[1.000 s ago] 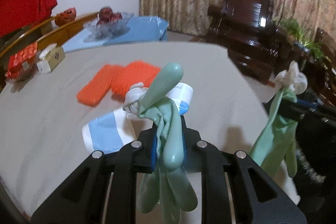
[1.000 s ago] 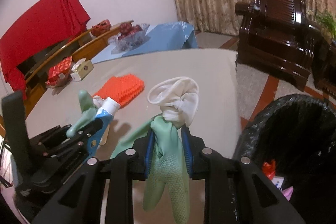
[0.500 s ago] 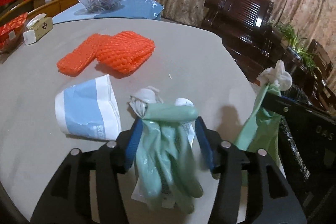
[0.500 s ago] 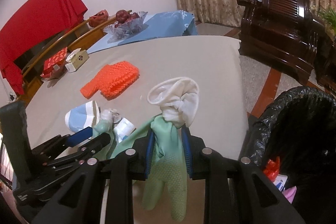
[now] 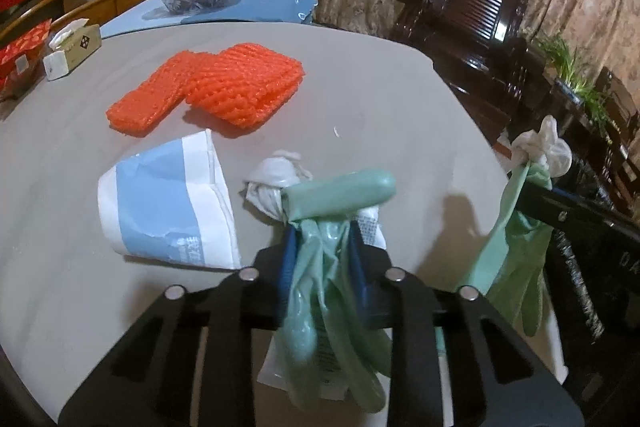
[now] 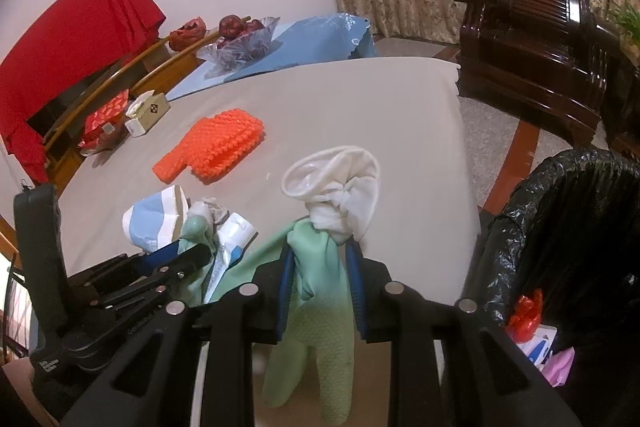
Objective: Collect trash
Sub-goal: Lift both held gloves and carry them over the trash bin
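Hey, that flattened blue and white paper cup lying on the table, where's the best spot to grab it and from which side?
Probably by the wide open rim of the paper cup, coming from above at the edge nearest the orange foam netting. The cup lies crushed flat on the table, so the doubled rim gives a thin lip to pinch.

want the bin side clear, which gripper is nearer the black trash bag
Right. The right gripper sits beside the black trash bag; the left gripper is farther away.
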